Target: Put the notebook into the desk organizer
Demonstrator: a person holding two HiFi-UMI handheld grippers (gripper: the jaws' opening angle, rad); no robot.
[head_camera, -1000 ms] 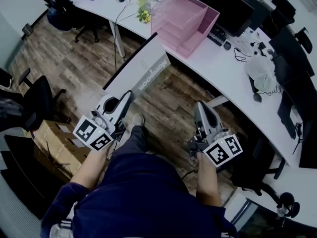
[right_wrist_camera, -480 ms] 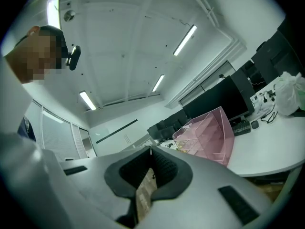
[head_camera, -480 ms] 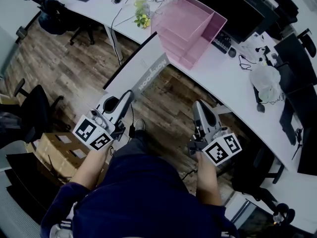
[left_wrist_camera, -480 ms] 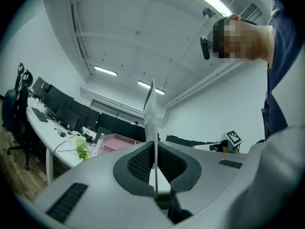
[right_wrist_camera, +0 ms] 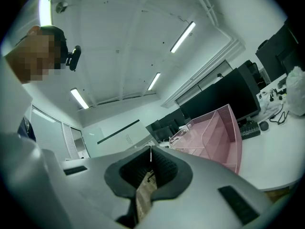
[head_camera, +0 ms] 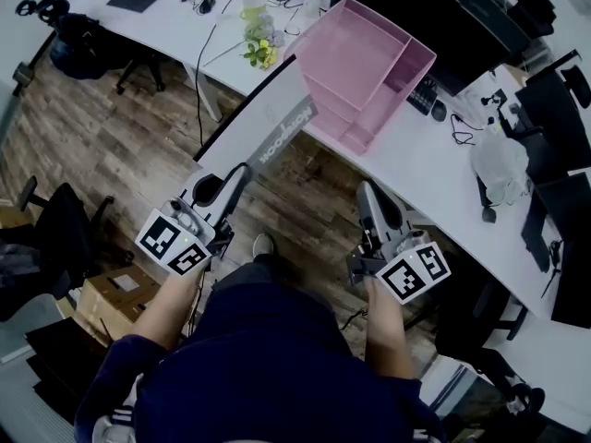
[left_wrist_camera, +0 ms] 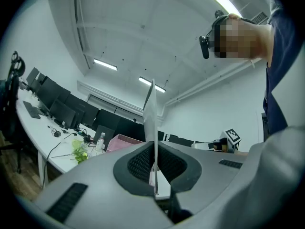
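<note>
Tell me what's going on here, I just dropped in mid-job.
A person stands in front of a white desk with a gripper in each hand. The left gripper is clamped on one edge of the notebook and holds it out toward the pink desk organizer on the desk. The notebook is not yet inside. The right gripper is shut, holds nothing and hangs over the floor.

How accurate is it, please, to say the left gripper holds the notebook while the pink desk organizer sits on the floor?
Partly: the head view shows the pink desk organizer on the white desk, not the floor; the left gripper does hold the notebook.
</note>
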